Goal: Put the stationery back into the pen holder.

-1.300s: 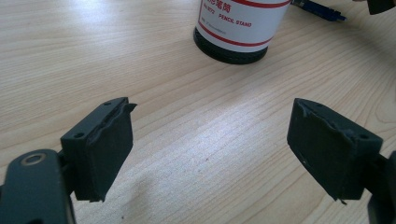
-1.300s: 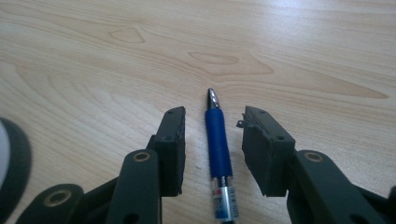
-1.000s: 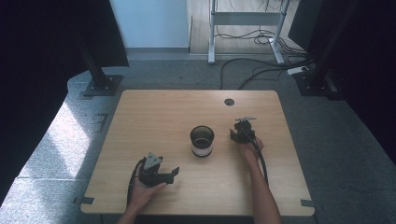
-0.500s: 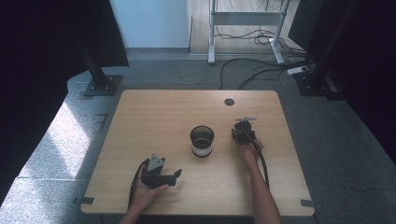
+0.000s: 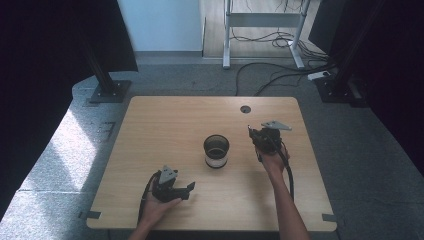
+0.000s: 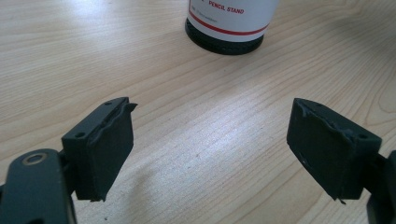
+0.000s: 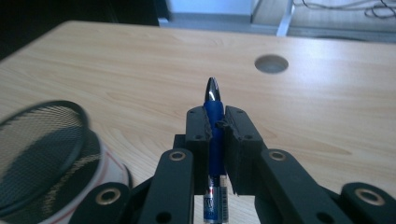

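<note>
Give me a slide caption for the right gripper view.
Right gripper clamps a blue pen, tip forward, beside the mesh pencil stand.

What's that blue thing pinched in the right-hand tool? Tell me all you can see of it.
It is a pen: a dark blue grip section, a shiny silver tip pointing away from the camera, and a clear barrel with a printed label near the bottom of the right gripper view. It looks like plastic with a metal tip. The right tool is shut on it, both black pads pressing its blue part, holding it above the wooden table beside the mesh pencil stand. Nothing else touches it.
</note>
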Demonstrator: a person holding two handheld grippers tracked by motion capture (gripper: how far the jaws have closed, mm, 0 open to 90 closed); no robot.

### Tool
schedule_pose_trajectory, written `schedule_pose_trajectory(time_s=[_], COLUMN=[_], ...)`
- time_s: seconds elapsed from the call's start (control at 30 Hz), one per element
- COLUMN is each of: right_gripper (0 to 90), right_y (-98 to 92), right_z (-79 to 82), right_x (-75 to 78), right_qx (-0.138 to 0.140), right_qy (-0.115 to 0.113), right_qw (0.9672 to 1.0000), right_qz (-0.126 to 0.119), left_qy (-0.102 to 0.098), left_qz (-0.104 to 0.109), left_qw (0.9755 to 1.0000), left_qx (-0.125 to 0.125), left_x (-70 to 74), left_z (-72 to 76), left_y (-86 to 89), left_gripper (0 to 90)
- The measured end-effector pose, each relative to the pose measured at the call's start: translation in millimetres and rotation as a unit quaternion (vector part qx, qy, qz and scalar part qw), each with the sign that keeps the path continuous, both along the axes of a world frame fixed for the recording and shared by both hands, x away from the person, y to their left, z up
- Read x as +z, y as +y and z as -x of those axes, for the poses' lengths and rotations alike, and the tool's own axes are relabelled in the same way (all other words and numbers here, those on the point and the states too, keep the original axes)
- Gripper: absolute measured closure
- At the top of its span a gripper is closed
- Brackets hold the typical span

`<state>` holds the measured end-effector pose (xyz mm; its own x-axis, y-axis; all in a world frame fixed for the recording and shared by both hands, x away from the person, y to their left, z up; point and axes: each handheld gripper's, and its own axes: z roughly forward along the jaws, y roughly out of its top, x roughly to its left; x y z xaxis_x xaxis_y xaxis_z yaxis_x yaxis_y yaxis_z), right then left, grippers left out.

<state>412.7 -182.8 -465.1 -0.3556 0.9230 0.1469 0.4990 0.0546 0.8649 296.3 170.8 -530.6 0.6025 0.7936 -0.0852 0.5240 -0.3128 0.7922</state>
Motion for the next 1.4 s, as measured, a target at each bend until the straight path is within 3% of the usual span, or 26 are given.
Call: schedule_pose_trajectory(time_s=[0.4,0.73,1.4], right_gripper=[78.8,78.8,78.8], right_y=[7.3,27.2,65.7], right_z=[18.6,25.7,24.6], right_x=[24.2,50.3,74.2], right_qx=[0.02,0.043,0.077], right_qy=[-0.046,-0.079,-0.097], right_qw=[0.9986,0.9957,0.9921], right_qz=[-0.017,-0.02,-0.019], left_qy=[0.002,0.003,0.006], left_qz=[-0.002,-0.001,-0.001], left_qw=[1.0,1.0,1.0], left_qx=[0.002,0.002,0.0], left_x=[-1.8,-1.9,-1.9], left_z=[-0.7,-1.0,-1.2], left_y=[0.1,0.4,0.8], left_gripper=[15.2,15.3,15.3])
